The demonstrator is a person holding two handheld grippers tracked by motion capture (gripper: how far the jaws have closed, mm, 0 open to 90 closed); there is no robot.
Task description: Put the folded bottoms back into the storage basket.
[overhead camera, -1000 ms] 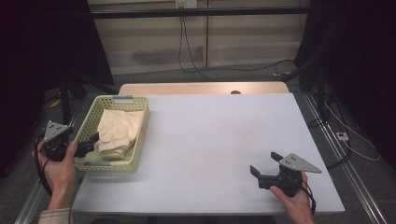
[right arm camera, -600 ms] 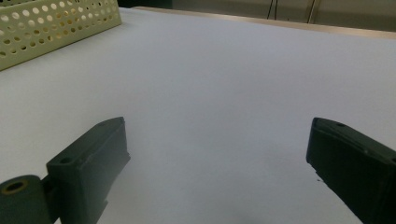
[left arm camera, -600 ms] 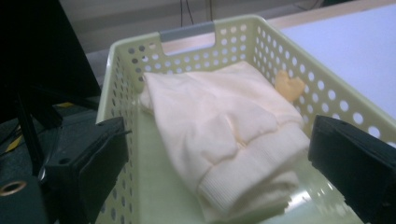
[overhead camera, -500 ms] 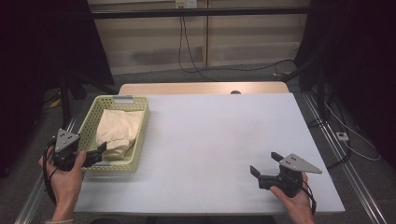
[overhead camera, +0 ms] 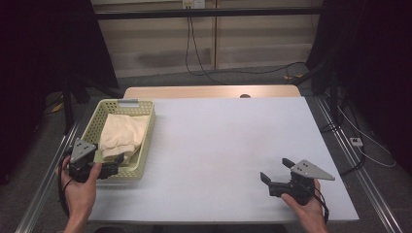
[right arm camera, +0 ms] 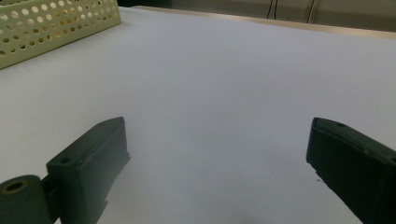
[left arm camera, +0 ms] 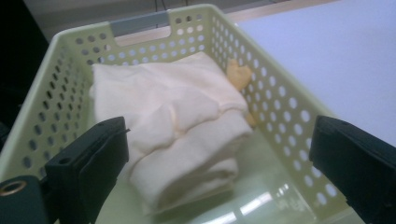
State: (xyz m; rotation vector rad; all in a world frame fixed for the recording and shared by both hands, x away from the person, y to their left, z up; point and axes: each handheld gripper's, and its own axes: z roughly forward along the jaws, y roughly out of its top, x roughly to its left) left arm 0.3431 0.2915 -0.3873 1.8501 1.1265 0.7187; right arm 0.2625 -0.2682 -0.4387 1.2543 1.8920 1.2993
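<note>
A pale green perforated basket (overhead camera: 147,138) stands at the table's left side with a folded cream cloth (overhead camera: 123,133) inside it. My left gripper (overhead camera: 115,164) hangs at the basket's near end, open, with nothing between its jaws. In the left gripper view its wide-apart jaws frame the cloth (left arm camera: 177,121) inside the basket (left arm camera: 280,107), and a small orange-yellow piece (left arm camera: 238,74) lies behind the cloth against the wall. My right gripper (overhead camera: 275,170) is open low over the table's near right part. Bare white table (right arm camera: 224,93) lies between its jaws in the right gripper view.
The white table (overhead camera: 228,141) stretches wide between the basket and my right gripper. A wooden strip (overhead camera: 209,91) runs along its far edge. Metal rails line both sides, and cables lie on the floor behind. The basket's corner (right arm camera: 56,23) appears far left in the right gripper view.
My left gripper has slid toward the person and slightly right, from beside the basket's left wall to its near end. The right gripper has stayed put.
</note>
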